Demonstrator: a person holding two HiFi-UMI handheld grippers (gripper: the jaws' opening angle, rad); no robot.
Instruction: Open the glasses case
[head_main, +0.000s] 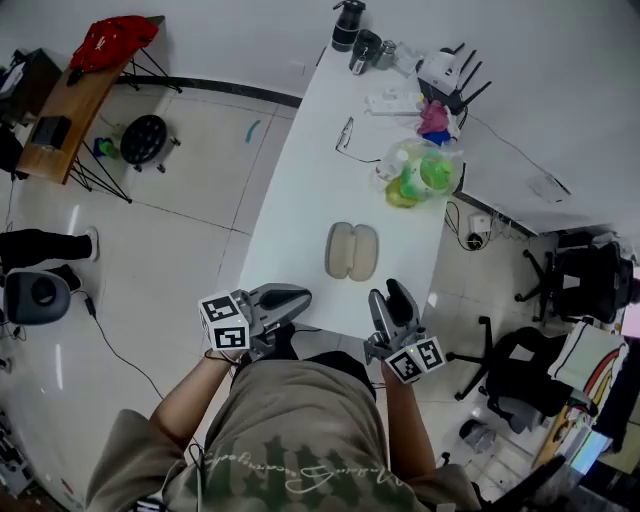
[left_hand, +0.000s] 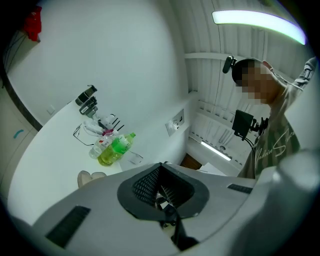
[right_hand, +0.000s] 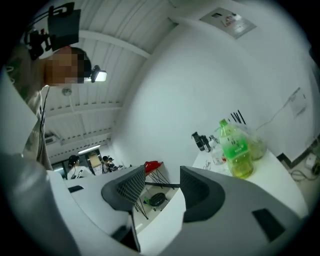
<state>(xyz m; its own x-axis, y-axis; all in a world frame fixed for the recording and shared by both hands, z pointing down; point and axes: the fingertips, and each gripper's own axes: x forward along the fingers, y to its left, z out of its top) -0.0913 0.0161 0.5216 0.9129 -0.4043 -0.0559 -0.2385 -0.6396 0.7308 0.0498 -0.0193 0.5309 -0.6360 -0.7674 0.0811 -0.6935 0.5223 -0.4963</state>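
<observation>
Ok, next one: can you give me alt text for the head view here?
Seen from above, a person holds the left gripper and right gripper at the near end of a long white table, just short of a beige glasses case lying by itself mid-table. Glasses and green bottles sit toward the far end.

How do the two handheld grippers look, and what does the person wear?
The left gripper and the right gripper have light grey bodies with dark, mesh-textured pads. Each carries a white cube with black square markers. The person wears a khaki shirt with pale lettering.
</observation>
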